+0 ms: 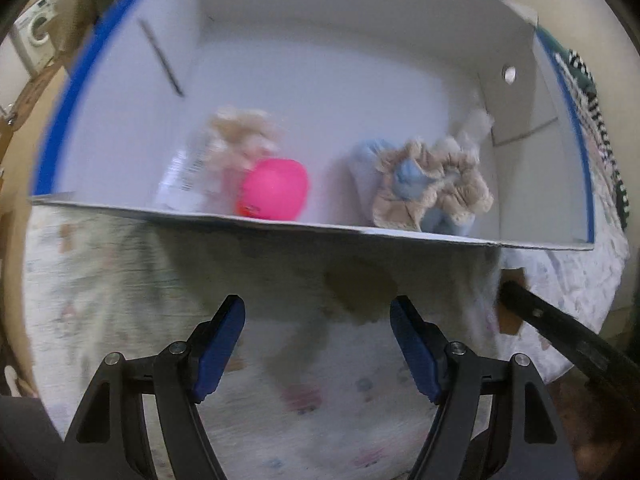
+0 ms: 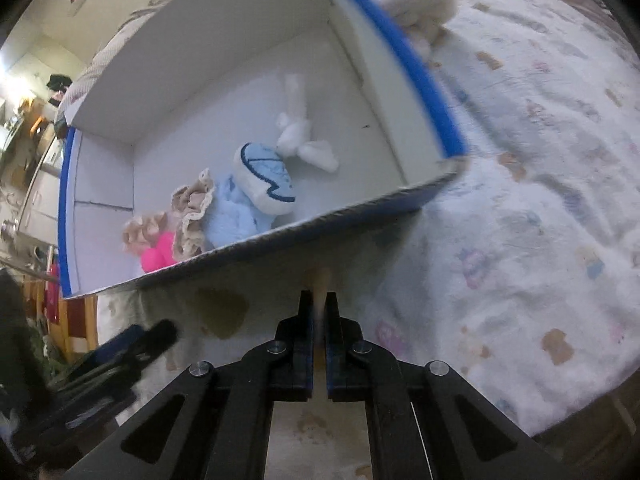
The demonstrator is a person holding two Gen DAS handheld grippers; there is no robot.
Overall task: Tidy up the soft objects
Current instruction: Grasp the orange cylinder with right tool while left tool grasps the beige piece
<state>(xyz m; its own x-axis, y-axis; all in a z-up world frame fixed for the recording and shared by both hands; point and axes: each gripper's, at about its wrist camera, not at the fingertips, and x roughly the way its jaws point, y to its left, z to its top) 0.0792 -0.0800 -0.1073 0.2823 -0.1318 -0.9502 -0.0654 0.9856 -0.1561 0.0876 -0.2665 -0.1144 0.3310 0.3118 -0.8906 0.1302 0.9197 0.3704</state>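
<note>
- Soft toys lie inside a white cardboard box (image 2: 224, 92) with blue-edged walls: a pale blue plush (image 2: 236, 216) with a beige ruffled trim (image 2: 192, 216), a white-and-blue plush piece (image 2: 264, 180) resting against it, and a small white plush (image 2: 300, 136) just beyond.
- Toward the box's left end, a bright pink item (image 1: 276, 188) sits in front of a beige frilly piece (image 1: 240, 140); both are blurred.
- Outside the box, a fluffy cream plush (image 2: 420, 4) lies on the bed beside the far blue-edged wall.
- The box rests on a bed (image 2: 520, 200) covered in a pale patterned quilt.
- The left hand-held gripper (image 1: 318, 344) is spread wide with nothing between its blue pads, just short of the box's near wall.
- The right hand-held gripper (image 2: 319, 344) is nearly closed, pinching a thin tan strip (image 2: 321, 284) at the box's near edge.
</note>
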